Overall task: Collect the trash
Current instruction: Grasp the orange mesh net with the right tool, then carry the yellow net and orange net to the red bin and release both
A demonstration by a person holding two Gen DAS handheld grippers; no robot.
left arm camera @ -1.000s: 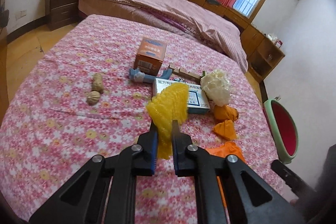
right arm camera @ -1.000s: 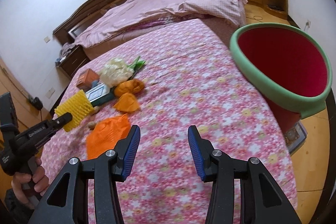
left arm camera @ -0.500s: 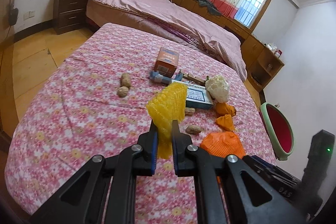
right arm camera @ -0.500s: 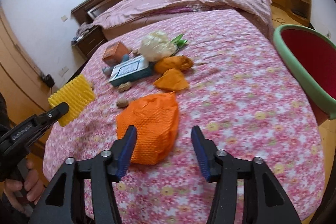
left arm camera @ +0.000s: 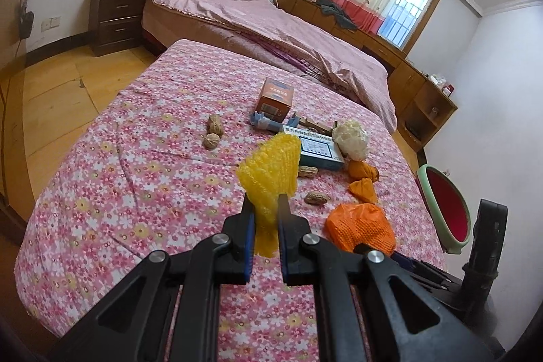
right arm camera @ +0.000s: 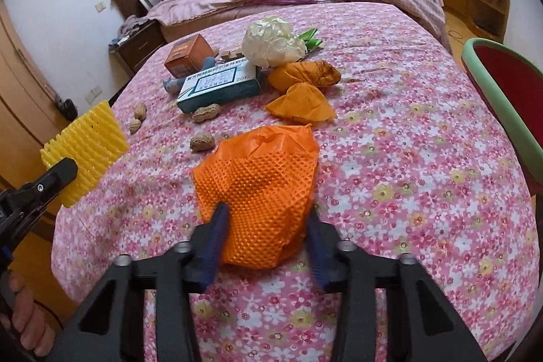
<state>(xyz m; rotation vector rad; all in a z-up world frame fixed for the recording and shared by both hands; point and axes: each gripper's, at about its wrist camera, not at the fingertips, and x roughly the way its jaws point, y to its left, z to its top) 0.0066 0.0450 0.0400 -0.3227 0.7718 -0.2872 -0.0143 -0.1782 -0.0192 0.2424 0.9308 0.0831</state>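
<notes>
My left gripper point(left arm camera: 265, 202) is shut on a yellow foam net point(left arm camera: 271, 168) and holds it upright above the flowered bedspread point(left arm camera: 135, 178). The right wrist view shows that yellow foam net point(right arm camera: 88, 145) at the left edge. An orange foam net point(right arm camera: 261, 165) lies on the bedspread near the front edge. My right gripper point(right arm camera: 266, 216) straddles its near end, its jaws are closing, and both blue pads touch the net's sides. The bin point(right arm camera: 488, 83), with a green rim and a red inside, stands beside the bed on the right.
Further back lie two orange paper wads point(right arm camera: 302, 104), a white crumpled ball point(right arm camera: 271, 39), a teal carton point(right arm camera: 220, 83), an orange box point(right arm camera: 188, 55) and several peanuts point(right arm camera: 205, 112). A person's hand point(right arm camera: 20, 321) grips the left tool. A second bed point(left arm camera: 254, 12) stands behind.
My right gripper swung away from the bin, came down over the orange foam net, and its jaws narrowed around it. My left gripper drew back with the yellow net still held.
</notes>
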